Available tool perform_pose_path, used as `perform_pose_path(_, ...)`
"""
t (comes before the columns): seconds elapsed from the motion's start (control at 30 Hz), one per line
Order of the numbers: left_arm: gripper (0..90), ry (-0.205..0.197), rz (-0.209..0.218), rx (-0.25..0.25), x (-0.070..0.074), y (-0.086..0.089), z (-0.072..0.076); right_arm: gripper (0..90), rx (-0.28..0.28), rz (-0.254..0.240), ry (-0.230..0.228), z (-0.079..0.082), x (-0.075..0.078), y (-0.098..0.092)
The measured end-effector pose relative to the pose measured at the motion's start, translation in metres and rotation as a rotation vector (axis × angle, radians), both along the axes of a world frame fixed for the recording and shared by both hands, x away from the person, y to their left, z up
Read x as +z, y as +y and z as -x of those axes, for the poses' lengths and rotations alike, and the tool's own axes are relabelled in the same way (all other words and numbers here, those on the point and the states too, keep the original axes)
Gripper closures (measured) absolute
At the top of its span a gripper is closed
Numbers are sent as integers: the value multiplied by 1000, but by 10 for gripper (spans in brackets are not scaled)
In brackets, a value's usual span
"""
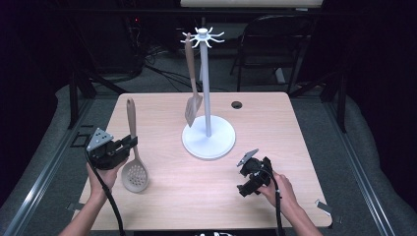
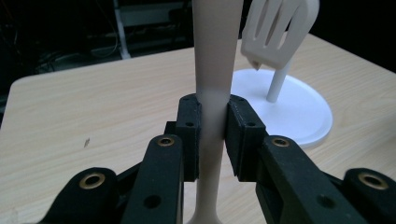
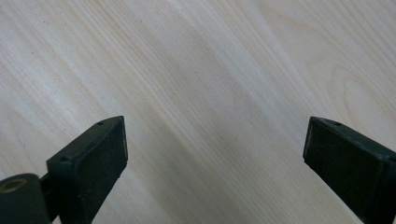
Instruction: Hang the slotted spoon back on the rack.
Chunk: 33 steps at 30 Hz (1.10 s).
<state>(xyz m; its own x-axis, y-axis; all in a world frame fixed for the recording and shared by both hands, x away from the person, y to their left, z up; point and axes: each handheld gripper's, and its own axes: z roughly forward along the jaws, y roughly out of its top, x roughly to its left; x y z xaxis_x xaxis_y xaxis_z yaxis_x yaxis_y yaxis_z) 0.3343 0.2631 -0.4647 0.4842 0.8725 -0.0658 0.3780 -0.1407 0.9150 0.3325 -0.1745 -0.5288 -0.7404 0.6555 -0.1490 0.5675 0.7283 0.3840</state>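
Observation:
A beige slotted spoon (image 1: 133, 157) is held upright over the table's left side, its round perforated bowl low and its handle pointing up. My left gripper (image 1: 130, 143) is shut on the handle (image 2: 212, 93), both pads pressing its sides. A white utensil stand (image 1: 208, 137) with hooks on top rises from a round base (image 2: 299, 112) at the table's middle. A beige slotted spatula (image 1: 193, 93) hangs from one hook. My right gripper (image 1: 244, 189) rests low at the front right, its jaws wide apart over bare wood (image 3: 215, 116) with nothing between them.
The light wooden table (image 1: 275, 123) has a small dark cable hole (image 1: 237, 104) behind the stand. A black folding chair (image 1: 268, 44) stands beyond the far edge. Metal frame rails run along both sides of the table.

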Motion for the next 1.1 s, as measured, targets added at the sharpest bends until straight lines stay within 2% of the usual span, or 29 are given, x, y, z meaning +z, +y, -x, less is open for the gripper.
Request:
perform_pose_path(0.2,767,-77,22,-5,11,-5,7,58,-7,-10,-1,0,-1,1)
perform_pose_path(0.43,767,-125,27,-33,23,-14,9,59,-5,2,-2,0,0,1)
perform_pose_path(0.47,767,-133,30,-39,25,-16,8,58,-9,-9,-4,0,-1,1)
perform_pose_path(0.67,767,-140,36,-63,31,-26,4,59,-10,-7,-8,0,0,1)
perform_pose_path(1.1,767,-144,11,-122,42,-49,-4,58,-7,-1,-7,0,0,0)
